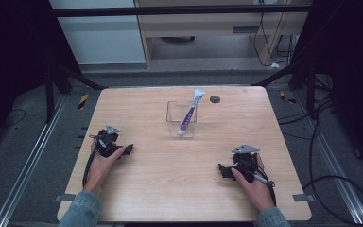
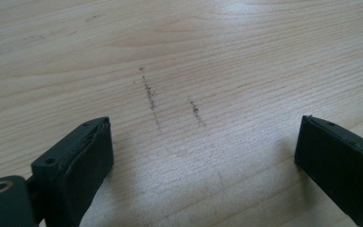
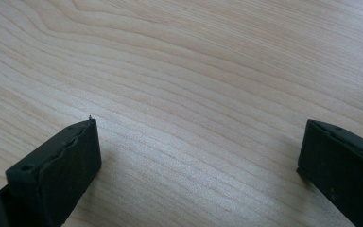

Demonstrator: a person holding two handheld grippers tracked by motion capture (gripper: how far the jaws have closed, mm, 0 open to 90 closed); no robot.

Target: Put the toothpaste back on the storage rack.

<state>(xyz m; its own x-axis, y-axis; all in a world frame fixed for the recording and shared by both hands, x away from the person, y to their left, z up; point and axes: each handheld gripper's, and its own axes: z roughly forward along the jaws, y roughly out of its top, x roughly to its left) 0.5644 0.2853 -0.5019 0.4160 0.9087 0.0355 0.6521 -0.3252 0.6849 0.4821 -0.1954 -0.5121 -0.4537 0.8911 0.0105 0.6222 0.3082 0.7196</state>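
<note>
High view: a toothpaste tube (image 1: 190, 113) leans in a clear box (image 1: 172, 113) near the tabletop's (image 1: 179, 179) far edge. The left tongs (image 1: 124, 151) and right tongs (image 1: 223, 171) rest near the side edges, jaws wide apart and empty, likely parked.

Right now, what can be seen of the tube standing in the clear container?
The tube is white with a purple band down its length, and looks like soft plastic. It stands cap-down inside the clear container near the table's middle, leaning right so its flat crimped end rises above the rim. It touches the container alone; both tongs rest apart from it, nearer the person.
</note>
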